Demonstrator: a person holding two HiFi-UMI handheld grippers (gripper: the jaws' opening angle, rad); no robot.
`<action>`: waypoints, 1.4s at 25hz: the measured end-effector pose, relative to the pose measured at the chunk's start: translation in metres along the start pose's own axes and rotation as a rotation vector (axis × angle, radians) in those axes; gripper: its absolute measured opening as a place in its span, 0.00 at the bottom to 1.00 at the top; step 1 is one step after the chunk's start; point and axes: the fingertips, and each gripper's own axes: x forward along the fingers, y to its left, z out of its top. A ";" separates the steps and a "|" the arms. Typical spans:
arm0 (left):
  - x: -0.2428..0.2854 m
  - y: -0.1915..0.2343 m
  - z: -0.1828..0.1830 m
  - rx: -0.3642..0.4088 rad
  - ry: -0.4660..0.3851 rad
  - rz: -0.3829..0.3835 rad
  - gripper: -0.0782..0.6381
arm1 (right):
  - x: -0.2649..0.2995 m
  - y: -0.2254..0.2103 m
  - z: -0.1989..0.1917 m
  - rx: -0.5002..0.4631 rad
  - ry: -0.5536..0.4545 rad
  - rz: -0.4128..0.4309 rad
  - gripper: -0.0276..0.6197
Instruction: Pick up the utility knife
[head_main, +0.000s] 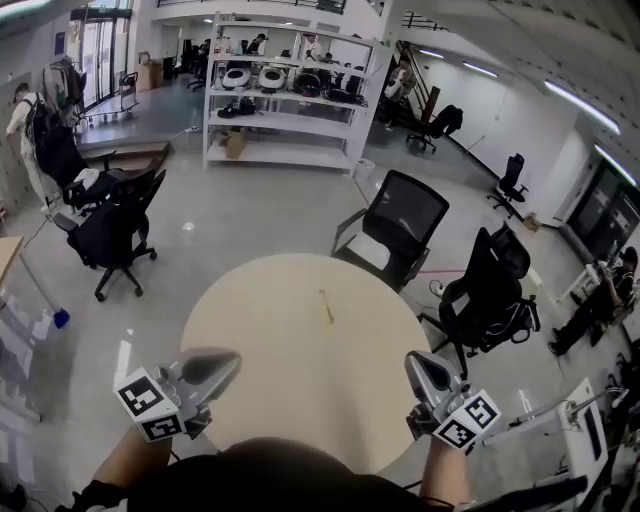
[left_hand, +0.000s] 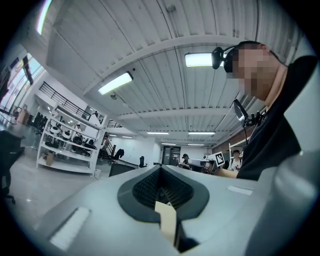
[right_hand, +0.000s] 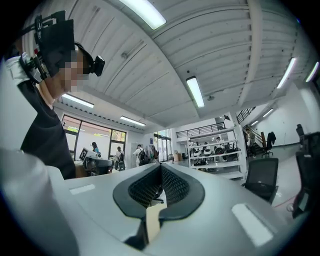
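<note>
A round, pale wooden table (head_main: 250, 330) fills the middle of the head view, and its top is bare apart from one small item. The left gripper (head_main: 233, 358) hovers over the near-left part of the table and the right gripper (head_main: 413, 361) over the near-right rim. The two are well apart, with open tabletop between and ahead of them.

The utility knife (head_main: 326, 306), a slim yellowish tool, lies flat near the table's centre. It is ahead of both grippers and roughly midway between their lines, and neither gripper touches it.

Beyond the far rim, ahead and right of the right gripper, a black mesh office chair (head_main: 400, 225) stands close to the table. A second black chair (head_main: 495, 290) stands just off the right rim, outboard of the right gripper. A third black chair (head_main: 115, 225) stands well off to the left gripper's outer side, across open grey floor. A white shelving unit (head_main: 290, 100) stands far ahead.

In the left gripper view, the left gripper's (left_hand: 161, 184) ribbed dark pads meet along a seam, closed on nothing. In the right gripper view, the right gripper's (right_hand: 161, 182) pads are likewise pressed together and empty.
</note>
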 end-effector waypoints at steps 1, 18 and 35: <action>-0.004 0.015 0.003 0.000 -0.001 -0.012 0.11 | 0.009 0.003 0.003 -0.001 -0.001 -0.018 0.06; 0.079 0.043 -0.034 -0.084 -0.033 -0.041 0.11 | 0.027 -0.099 -0.027 0.022 0.033 -0.064 0.06; 0.152 0.141 -0.080 -0.011 0.111 0.012 0.11 | 0.126 -0.195 -0.101 0.099 0.168 -0.093 0.13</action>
